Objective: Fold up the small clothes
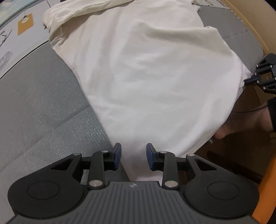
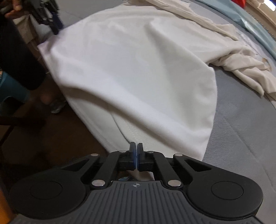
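Note:
A white garment (image 1: pixel 151 77) lies spread over a grey mattress (image 1: pixel 43 103). Its near corner runs between the fingers of my left gripper (image 1: pixel 133 157), whose jaws stand apart around the cloth. My right gripper (image 2: pixel 136 156) has its jaws pressed together, with white fabric showing just beneath them. The same garment (image 2: pixel 129 69) stretches away from it in the right wrist view. My right gripper also shows at the far right of the left wrist view (image 1: pixel 258 79), at the garment's other corner. My left gripper shows blurred at top left of the right wrist view (image 2: pixel 51 19).
A cream garment (image 2: pixel 241 65) lies crumpled at the back of the mattress (image 2: pixel 241 137); it also shows in the left wrist view (image 1: pixel 69 15). The mattress edge drops to a dark floor (image 2: pixel 51 146). A person's leg and shoe (image 2: pixel 57 106) stand beside it.

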`<move>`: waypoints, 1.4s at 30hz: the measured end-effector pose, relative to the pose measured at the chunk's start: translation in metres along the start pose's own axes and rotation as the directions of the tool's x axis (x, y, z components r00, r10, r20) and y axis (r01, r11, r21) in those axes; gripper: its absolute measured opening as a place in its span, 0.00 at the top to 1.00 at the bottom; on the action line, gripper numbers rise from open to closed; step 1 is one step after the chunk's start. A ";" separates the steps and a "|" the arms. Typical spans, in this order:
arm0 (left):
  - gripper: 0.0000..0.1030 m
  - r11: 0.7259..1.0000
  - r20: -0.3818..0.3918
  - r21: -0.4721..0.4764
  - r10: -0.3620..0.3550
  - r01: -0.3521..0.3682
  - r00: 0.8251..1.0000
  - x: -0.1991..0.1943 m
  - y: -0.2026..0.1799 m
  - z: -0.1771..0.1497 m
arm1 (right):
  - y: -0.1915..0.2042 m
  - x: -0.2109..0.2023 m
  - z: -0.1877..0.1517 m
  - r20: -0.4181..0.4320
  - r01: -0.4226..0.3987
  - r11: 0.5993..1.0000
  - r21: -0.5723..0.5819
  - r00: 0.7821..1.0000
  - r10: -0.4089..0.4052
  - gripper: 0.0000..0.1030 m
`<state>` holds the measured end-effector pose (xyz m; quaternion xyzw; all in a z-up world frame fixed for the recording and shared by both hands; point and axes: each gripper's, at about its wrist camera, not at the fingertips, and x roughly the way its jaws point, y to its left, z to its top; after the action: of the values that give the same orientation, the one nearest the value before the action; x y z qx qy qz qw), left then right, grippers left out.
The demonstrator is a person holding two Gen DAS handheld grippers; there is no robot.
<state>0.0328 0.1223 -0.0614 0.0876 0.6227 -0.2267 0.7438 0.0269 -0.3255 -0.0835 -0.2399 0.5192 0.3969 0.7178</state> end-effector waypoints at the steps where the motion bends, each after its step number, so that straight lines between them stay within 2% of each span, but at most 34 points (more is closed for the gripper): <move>1: 0.66 1.000 0.003 0.001 -0.002 0.002 1.000 0.002 -0.003 0.002 | -0.001 0.001 -0.001 -0.010 -0.016 1.000 0.012 1.000 0.016 1.00; 5: 0.66 1.000 -0.003 0.009 -0.003 0.003 1.000 0.001 -0.003 0.000 | -0.015 -0.005 -0.016 -0.033 -0.009 0.997 0.072 0.999 0.011 1.00; 9: 0.66 1.000 -0.011 0.015 -0.011 0.011 1.000 0.005 -0.006 0.002 | -0.033 -0.024 -0.028 0.032 -0.082 0.978 0.194 0.997 0.077 1.00; 13: 0.66 1.000 -0.041 0.025 -0.008 0.009 0.999 0.012 -0.006 0.002 | -0.045 -0.033 -0.023 0.124 -0.109 0.950 0.293 0.989 0.075 0.98; 15: 0.66 1.000 -0.072 0.029 0.007 -0.005 0.997 0.017 -0.006 0.001 | -0.050 -0.028 -0.016 0.129 -0.107 0.946 0.307 0.989 0.070 0.97; 17: 0.66 0.999 -0.088 0.034 0.018 -0.015 0.996 0.020 -0.006 0.000 | -0.052 -0.017 -0.011 0.094 -0.051 0.947 0.316 0.995 0.022 0.94; 20: 0.66 1.000 -0.075 0.011 0.016 -0.015 0.997 0.017 -0.003 0.004 | -0.050 0.008 -0.013 -0.073 0.066 0.959 0.277 0.996 -0.048 0.93; 21: 0.66 1.000 -0.057 0.006 0.024 -0.024 0.998 0.014 -0.002 0.006 | -0.048 0.009 -0.013 -0.071 0.072 0.967 0.246 0.996 -0.057 0.93; 23: 0.65 0.999 -0.008 -0.006 0.041 -0.041 0.999 0.007 -0.001 0.012 | -0.051 0.001 -0.006 -0.032 0.088 0.962 0.258 0.996 -0.083 0.93; 25: 0.63 0.998 0.061 -0.027 0.064 -0.063 0.996 -0.004 -0.001 0.022 | -0.057 -0.016 0.004 0.048 0.121 0.945 0.304 0.989 -0.142 0.93; 26: 0.58 0.996 0.099 -0.042 0.080 -0.076 0.992 -0.009 -0.001 0.028 | -0.062 -0.027 0.011 0.100 0.122 0.933 0.339 0.981 -0.164 0.92; 28: 0.48 0.990 0.193 -0.096 0.121 -0.104 0.974 -0.022 -0.001 0.042 | -0.071 -0.049 0.030 0.182 0.150 0.901 0.407 0.953 -0.241 0.92; 30: 0.34 0.977 0.289 -0.165 0.177 -0.134 0.941 -0.035 -0.004 0.056 | -0.074 -0.069 0.056 0.236 0.222 0.874 0.432 0.907 -0.347 0.90; 32: 0.26 0.964 0.376 -0.218 0.228 -0.154 0.898 -0.046 -0.009 0.068 | -0.077 -0.088 0.083 0.307 0.252 0.846 0.470 0.852 -0.425 0.79; 33: 0.25 0.957 0.405 -0.238 0.253 -0.166 0.879 -0.051 -0.014 0.074 | -0.080 -0.095 0.098 0.344 0.247 0.832 0.497 0.824 -0.450 0.67; 34: 0.25 0.955 0.425 -0.246 0.261 -0.167 0.867 -0.054 -0.019 0.081 | -0.081 -0.102 0.112 0.387 0.227 0.816 0.531 0.792 -0.473 0.53; 35: 0.24 0.952 0.446 -0.254 0.271 -0.170 0.853 -0.057 -0.025 0.088 | -0.082 -0.106 0.123 0.421 0.204 0.797 0.569 0.760 -0.495 0.47; 36: 0.24 0.948 0.458 -0.265 0.286 -0.178 0.841 -0.057 -0.030 0.095 | -0.085 -0.105 0.133 0.443 0.178 0.778 0.602 0.737 -0.511 0.41; 37: 0.24 0.942 0.468 -0.274 0.308 -0.196 0.828 -0.057 -0.034 0.100 | -0.089 -0.102 0.141 0.463 0.142 0.762 0.632 0.719 -0.518 0.41; 38: 0.24 0.936 0.478 -0.281 0.327 -0.211 0.815 -0.058 -0.040 0.105 | -0.093 -0.095 0.148 0.478 0.113 0.751 0.650 0.708 -0.520 0.42; 40: 0.24 0.930 0.481 -0.296 0.341 -0.217 0.808 -0.057 -0.045 0.114 | -0.097 -0.071 0.157 0.482 0.098 0.741 0.664 0.702 -0.524 0.44; 41: 0.25 0.927 0.482 -0.300 0.351 -0.225 0.803 -0.057 -0.046 0.120 | -0.099 -0.055 0.159 0.467 0.107 0.740 0.664 0.713 -0.523 0.45; 42: 0.29 0.924 0.488 -0.300 0.364 -0.239 0.793 -0.057 -0.049 0.125 | -0.102 -0.035 0.162 0.428 0.129 0.733 0.668 0.739 -0.520 0.47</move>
<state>0.1153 0.0408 0.0275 0.0357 0.3895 -0.0486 0.9190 0.1954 -0.2726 -0.0020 0.0430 0.3136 0.1262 0.9401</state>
